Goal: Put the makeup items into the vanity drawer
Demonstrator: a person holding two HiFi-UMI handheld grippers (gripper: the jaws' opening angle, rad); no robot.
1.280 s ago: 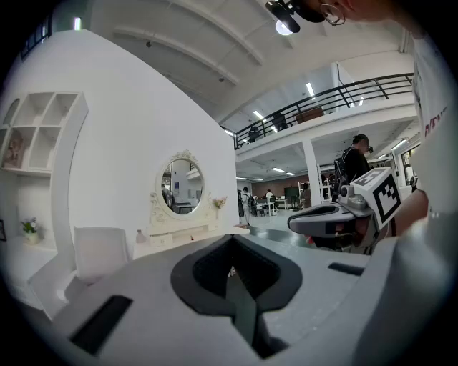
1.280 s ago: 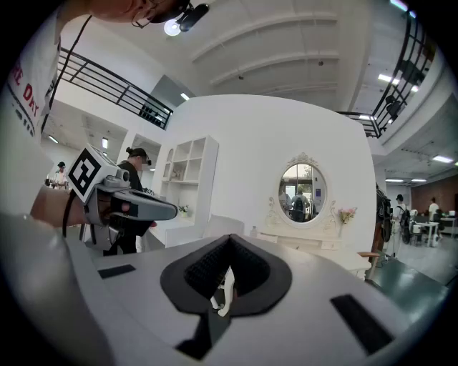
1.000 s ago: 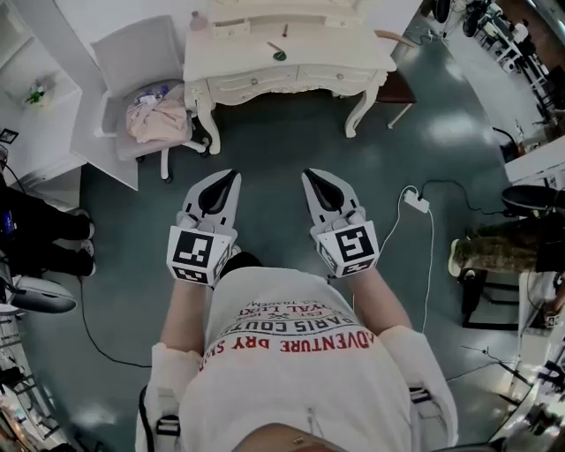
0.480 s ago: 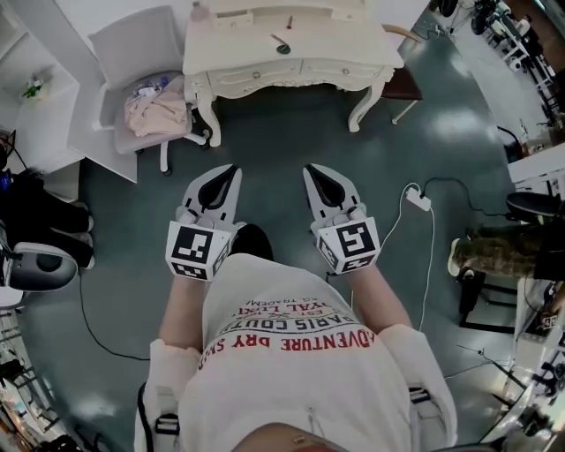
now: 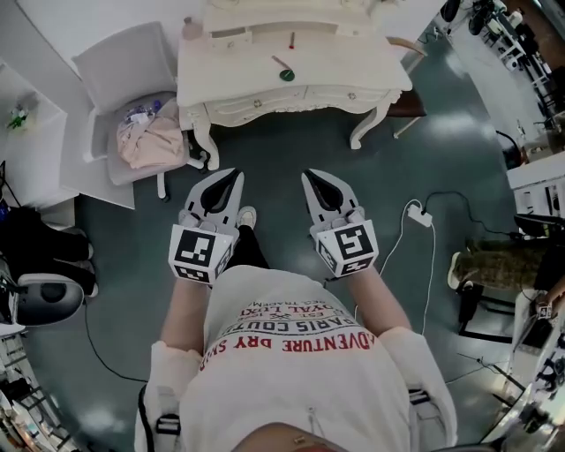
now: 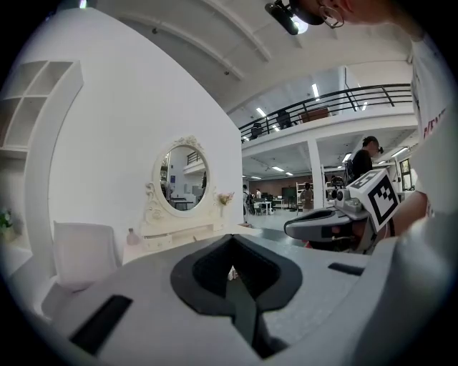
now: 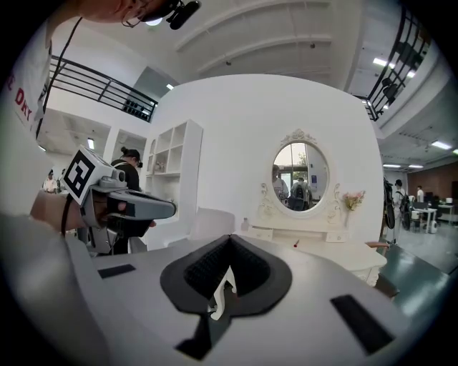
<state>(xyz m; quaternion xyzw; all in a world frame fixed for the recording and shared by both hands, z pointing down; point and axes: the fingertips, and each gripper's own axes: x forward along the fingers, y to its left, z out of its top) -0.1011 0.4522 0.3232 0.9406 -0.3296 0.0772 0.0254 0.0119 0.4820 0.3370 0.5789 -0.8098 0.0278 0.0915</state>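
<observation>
The cream vanity (image 5: 344,66) stands ahead of me with its drawers (image 5: 256,106) closed. On its top lie a green round item (image 5: 286,75), a thin pinkish stick (image 5: 279,63) and a small red stick (image 5: 291,40); a pink bottle (image 5: 188,26) stands at its back left corner. My left gripper (image 5: 233,176) and right gripper (image 5: 309,176) are held side by side over the floor, well short of the vanity, both shut and empty. In the right gripper view the vanity (image 7: 336,257) and its oval mirror (image 7: 300,175) lie ahead of the shut right gripper (image 7: 230,240). The left gripper (image 6: 230,241) is shut too.
A white chair (image 5: 124,62) with pink cloth (image 5: 150,141) on it stands left of the vanity. A brown stool (image 5: 408,97) sits at its right. A white power strip (image 5: 419,215) and cable lie on the floor to the right. White shelves (image 5: 26,115) line the left wall.
The vanity has come a little lower and nearer in the head view as the person steps toward it. Both grippers keep their pose and stay shut.
</observation>
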